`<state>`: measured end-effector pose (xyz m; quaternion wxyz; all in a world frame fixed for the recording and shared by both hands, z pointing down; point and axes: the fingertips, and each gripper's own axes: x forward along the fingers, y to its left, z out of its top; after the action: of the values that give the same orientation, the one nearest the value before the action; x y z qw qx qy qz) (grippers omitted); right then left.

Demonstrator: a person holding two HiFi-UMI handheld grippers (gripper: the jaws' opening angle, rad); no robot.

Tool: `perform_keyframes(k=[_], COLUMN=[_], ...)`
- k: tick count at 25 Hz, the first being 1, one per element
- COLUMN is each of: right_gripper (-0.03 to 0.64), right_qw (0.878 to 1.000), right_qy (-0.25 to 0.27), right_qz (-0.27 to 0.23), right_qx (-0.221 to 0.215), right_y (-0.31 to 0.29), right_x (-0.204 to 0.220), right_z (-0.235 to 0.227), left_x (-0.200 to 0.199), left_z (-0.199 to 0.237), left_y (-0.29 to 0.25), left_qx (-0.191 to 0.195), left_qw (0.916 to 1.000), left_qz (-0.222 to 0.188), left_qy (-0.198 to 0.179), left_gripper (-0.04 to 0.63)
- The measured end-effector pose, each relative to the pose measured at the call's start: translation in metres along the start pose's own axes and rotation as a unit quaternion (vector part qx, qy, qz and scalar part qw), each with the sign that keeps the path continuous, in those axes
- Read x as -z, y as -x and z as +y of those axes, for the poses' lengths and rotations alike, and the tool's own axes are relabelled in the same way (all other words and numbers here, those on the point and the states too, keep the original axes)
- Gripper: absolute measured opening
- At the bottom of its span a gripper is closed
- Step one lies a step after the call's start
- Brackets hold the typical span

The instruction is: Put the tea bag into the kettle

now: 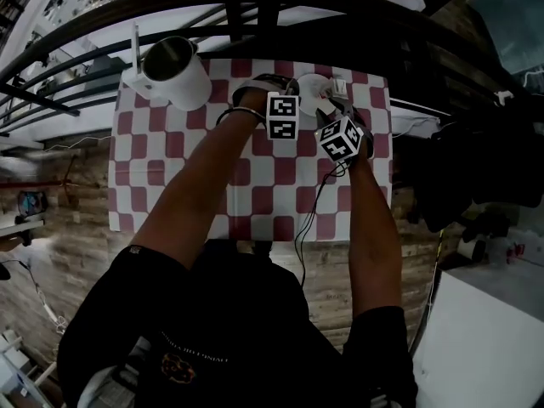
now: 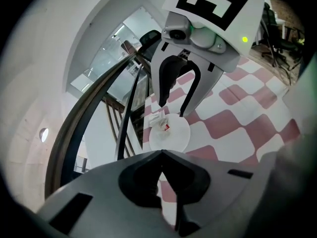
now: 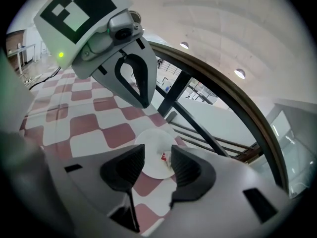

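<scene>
Teabag (image 3: 165, 157) is lying on plate (image 3: 150, 144); I'm holding right gripper (image 3: 157, 165) spread over it, left gripper (image 2: 161, 155) pinched together, empty.

The checked worktop (image 1: 170, 185) lies bare across the lower and left parts of the head view. That leaves open passage between the plate (image 1: 310, 86) at upper centre and the kettle (image 1: 177, 73) at upper left, whose mouth faces up uncovered. Over the plate it is crowded: the left gripper (image 2: 161, 152), fingers together, and the right gripper (image 3: 157, 150), fingers apart, hang close above it, facing each other. Just beyond the worktop's far edge, dark railing bars (image 1: 255, 11) close off the top of the frame.
</scene>
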<state>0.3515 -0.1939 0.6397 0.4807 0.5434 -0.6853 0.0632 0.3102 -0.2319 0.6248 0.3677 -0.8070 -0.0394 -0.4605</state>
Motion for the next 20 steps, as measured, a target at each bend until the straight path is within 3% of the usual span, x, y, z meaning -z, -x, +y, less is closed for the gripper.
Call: perform_keyframes(k=[6,16,18,20], right_gripper=[0.178,0.178,0.178,0.178], right_qw=[1.0,0.999,0.997,0.993], right_qy=[-0.008,-0.038,-0.074,-0.117], right_qz=[0.013,0.028,0.024,0.017], right_qx=[-0.012,-0.015,-0.009,0.001], right_y=[-0.025,-0.058,-0.062,-0.066], right_x=[0.005,0.014,0.014,0.012], right_z=[-0.004,-0.011,-0.017,-0.023], left_x=[0.011,0.038,0.042,0.047], left_z=[-0.003,0.011,0.015,0.022], left_y=[-0.024,-0.055,-0.059,-0.062], left_qx=[0.029,0.037,0.037,0.035], left_qw=[0.9995,0.9987,0.9974,0.9923], left_qz=[-0.012,-0.017,-0.021,-0.03], left_qy=[0.003,0.032,0.059,0.114], left_gripper=[-0.002,-0.002,-0.002,-0.002])
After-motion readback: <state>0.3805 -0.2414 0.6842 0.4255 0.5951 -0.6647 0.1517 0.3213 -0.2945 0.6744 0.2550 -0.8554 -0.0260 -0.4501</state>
